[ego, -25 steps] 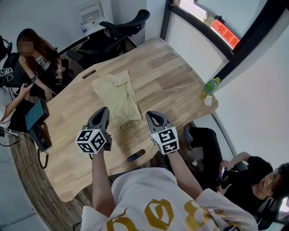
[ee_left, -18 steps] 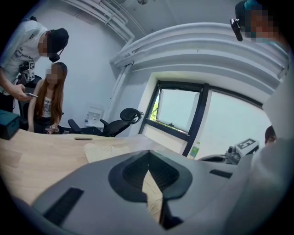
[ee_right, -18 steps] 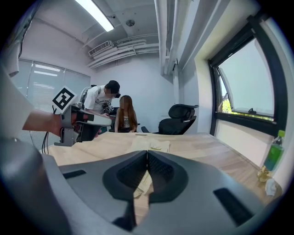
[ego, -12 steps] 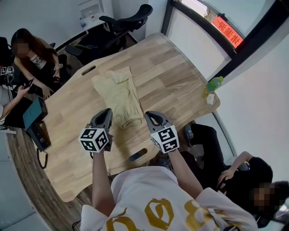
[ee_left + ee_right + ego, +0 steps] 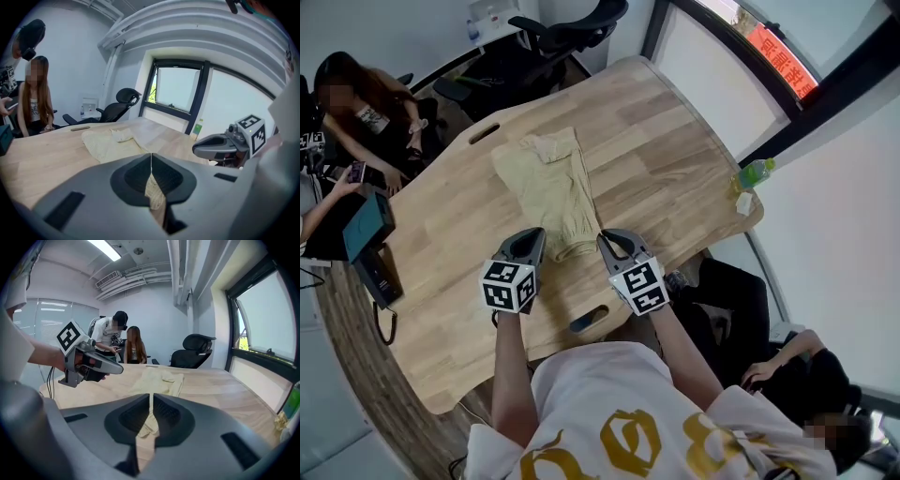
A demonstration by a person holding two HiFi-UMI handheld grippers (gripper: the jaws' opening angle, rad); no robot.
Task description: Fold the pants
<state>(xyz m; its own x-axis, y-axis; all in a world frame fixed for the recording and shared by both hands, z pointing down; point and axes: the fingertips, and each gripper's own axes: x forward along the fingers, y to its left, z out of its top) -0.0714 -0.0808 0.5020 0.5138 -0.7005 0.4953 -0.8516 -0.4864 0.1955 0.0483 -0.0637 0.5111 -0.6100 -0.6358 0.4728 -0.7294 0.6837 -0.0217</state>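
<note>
Head view: the left hand-held gripper [image 5: 534,234] and the right hand-held gripper [image 5: 605,236] are coming down at the near end of the pants [image 5: 548,187].
Compared with a second ago, both are sitting lower and closer to the cloth, one flanking each side of the cuff end, while the pants are lying unmoved. The pants are pale beige, crinkled fabric, stretched lengthwise on the light, wood-grained surface [image 5: 666,178] with rounded corners. Each grey hand-held gripper is keeping its ribbed black pads [image 5: 165,176] pressed together, clamping nothing.
</note>
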